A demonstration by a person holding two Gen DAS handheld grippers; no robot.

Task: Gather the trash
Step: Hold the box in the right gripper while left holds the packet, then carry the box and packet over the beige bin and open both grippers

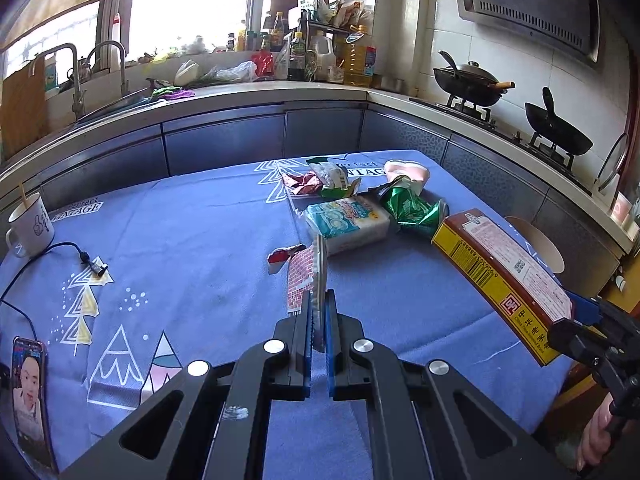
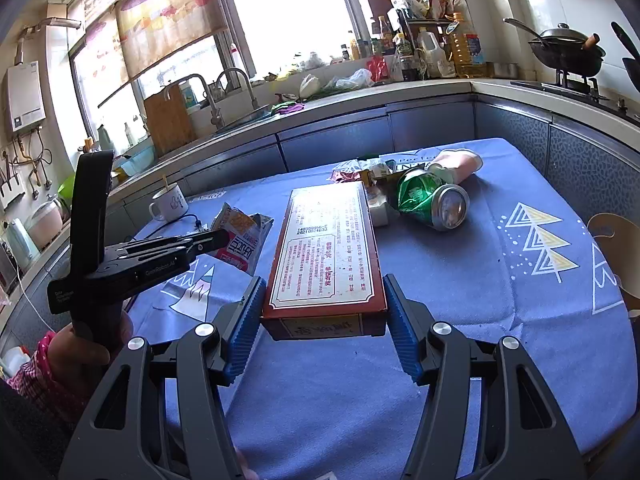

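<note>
Left gripper: fingers pinched narrow on a flat snack wrapper, raised above the blue tabletop. Right gripper: fingers clamped across the near end of a long red-and-yellow box, lifted off the cloth. Beyond: crushed green can, tissue pack, crumpled wrappers.

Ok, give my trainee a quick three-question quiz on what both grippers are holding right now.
1. True or false: the left gripper is shut on a flat red-and-white snack wrapper.
2. What does the right gripper hold? A crushed green drink can; B long red-and-yellow cardboard box; C white mug.
3. What colour is the tablecloth?

Key: 1 true; 2 B; 3 blue.
</note>
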